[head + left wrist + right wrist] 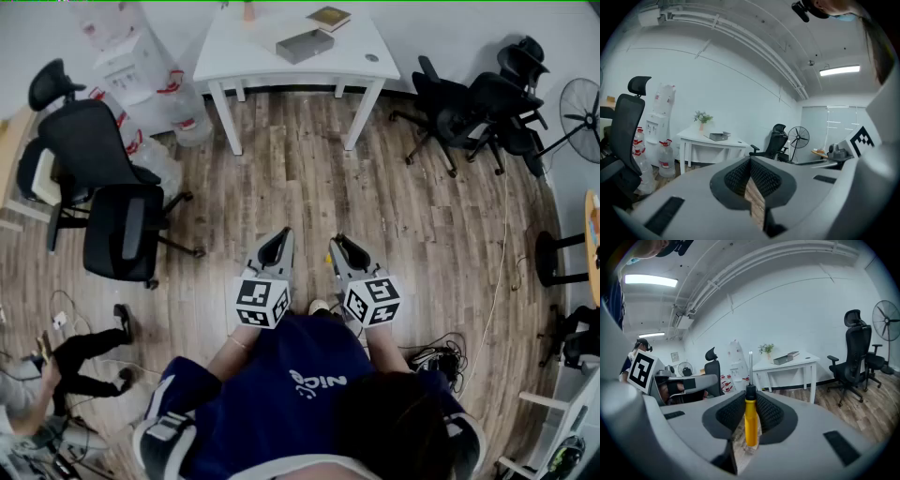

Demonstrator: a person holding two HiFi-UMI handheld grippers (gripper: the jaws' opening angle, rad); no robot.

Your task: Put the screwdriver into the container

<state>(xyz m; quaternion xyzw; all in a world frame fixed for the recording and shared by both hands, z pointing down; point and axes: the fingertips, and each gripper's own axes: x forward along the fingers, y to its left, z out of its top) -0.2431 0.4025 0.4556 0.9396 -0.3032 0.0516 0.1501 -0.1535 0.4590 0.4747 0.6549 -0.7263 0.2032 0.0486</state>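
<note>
We see a person standing on the wooden floor point(309, 178) with both arms held out in front of the body. Each hand holds a gripper. The two grippers sit side by side, close together but not touching. Both point forward and tip a little down, toward the white tabletop point(248, 47) across the room.

The right gripper point(751, 394) is closed on the screwdriver point(751, 420). Its yellow handle is squeezed between the two black pads. The thin metal rod sticks out past the jaw tips, pointing away from the person. So the screwdriver is in the right gripper, up in the air over the floor, well apart from the tabletop.

The left gripper point(750, 160) holds nothing. Its jaw tips are pressed together, and we see only a thin strip of floor through the slit behind them.

A gray box point(305, 45) lies near the middle of the tabletop. A brown book point(329, 18) lies by the far edge, just beside the box. Black chairs point(94, 159) stand on the floor to the left.
</note>
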